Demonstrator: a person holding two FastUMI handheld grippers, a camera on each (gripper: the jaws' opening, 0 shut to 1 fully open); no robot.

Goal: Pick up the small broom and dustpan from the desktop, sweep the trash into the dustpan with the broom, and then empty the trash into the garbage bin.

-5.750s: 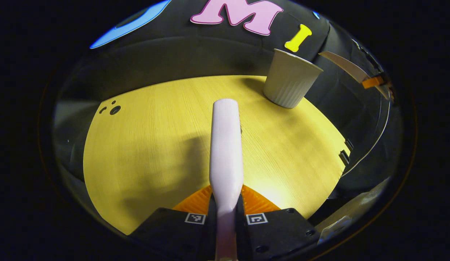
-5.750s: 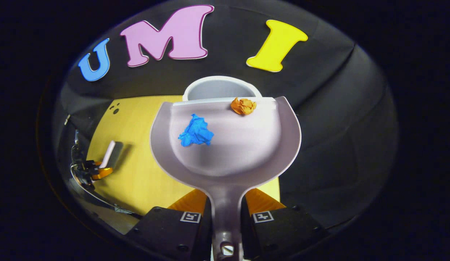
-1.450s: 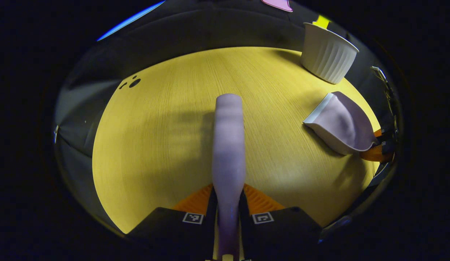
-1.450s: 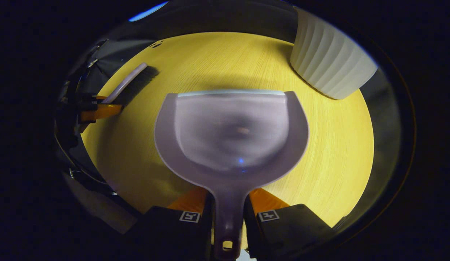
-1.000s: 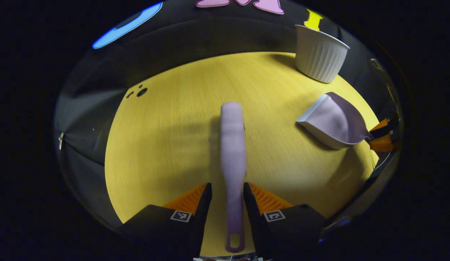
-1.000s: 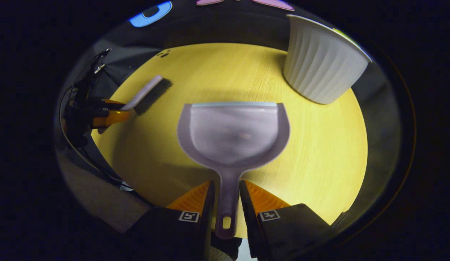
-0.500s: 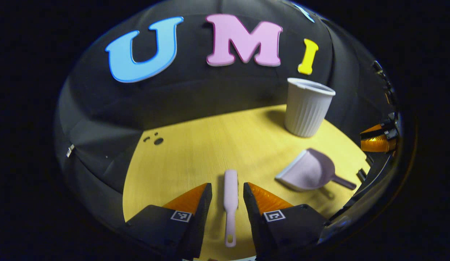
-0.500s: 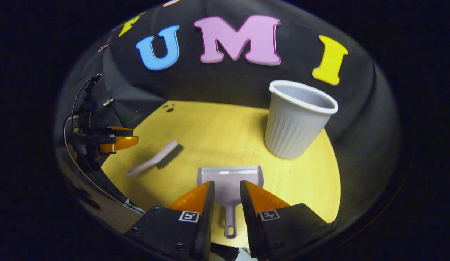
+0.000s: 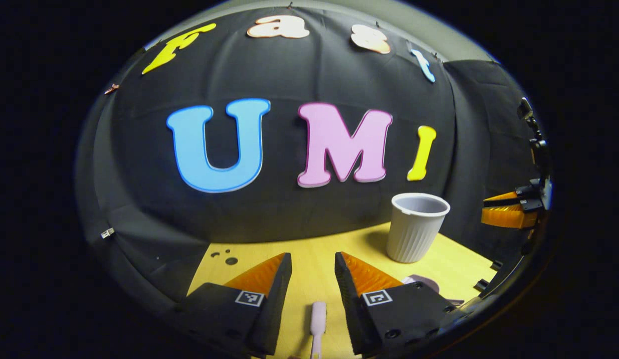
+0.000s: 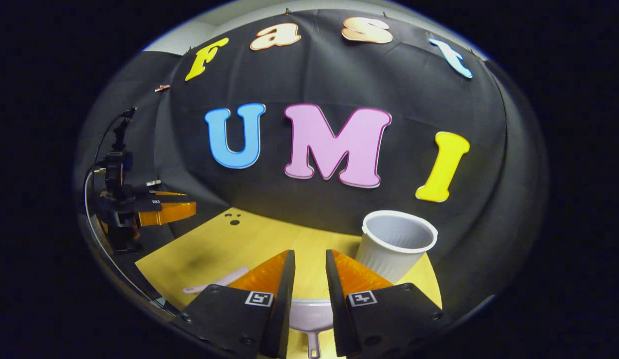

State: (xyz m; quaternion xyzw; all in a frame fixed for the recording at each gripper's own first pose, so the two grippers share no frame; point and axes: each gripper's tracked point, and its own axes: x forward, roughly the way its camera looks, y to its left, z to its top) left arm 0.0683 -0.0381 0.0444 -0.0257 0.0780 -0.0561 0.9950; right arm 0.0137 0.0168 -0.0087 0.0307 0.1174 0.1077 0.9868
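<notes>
- My left jaws [image 9: 312, 269] hang above the yellow wood-grain desk [image 9: 319, 254], tilted nearly level toward the booth's black wall; the fingers stand apart with nothing between them.
- The small pale pink plastic broom [image 9: 317, 319] lies flat on the desk at 6 o'clock in the left gripper view, seen through the gap between my fingers [image 9: 262, 276] and touched by neither.
- My right jaws [image 10: 309, 267] are likewise raised and near level, fingers parted and holding nothing.
- The pale lilac plastic dustpan [image 10: 311, 314] rests on the desk at 6 o'clock in the right gripper view, its handle pointing back toward me between my fingers, clear of both.
- The ribbed white plastic garbage bin [image 10: 396, 244] stands upright at about 4 o'clock in the right gripper view, near the desk's far right edge.
- In the left gripper view the right jaws sit at 3 o'clock, beyond the desk's right edge and well apart from the bin.
- In the right gripper view the left jaws sit at 9 o'clock, over the desk's left edge, with the broom lying below them.
- Open desk stretches between broom and dustpan and back to the far edge, where three small dark holes [image 10: 233, 219] mark the corner.
</notes>
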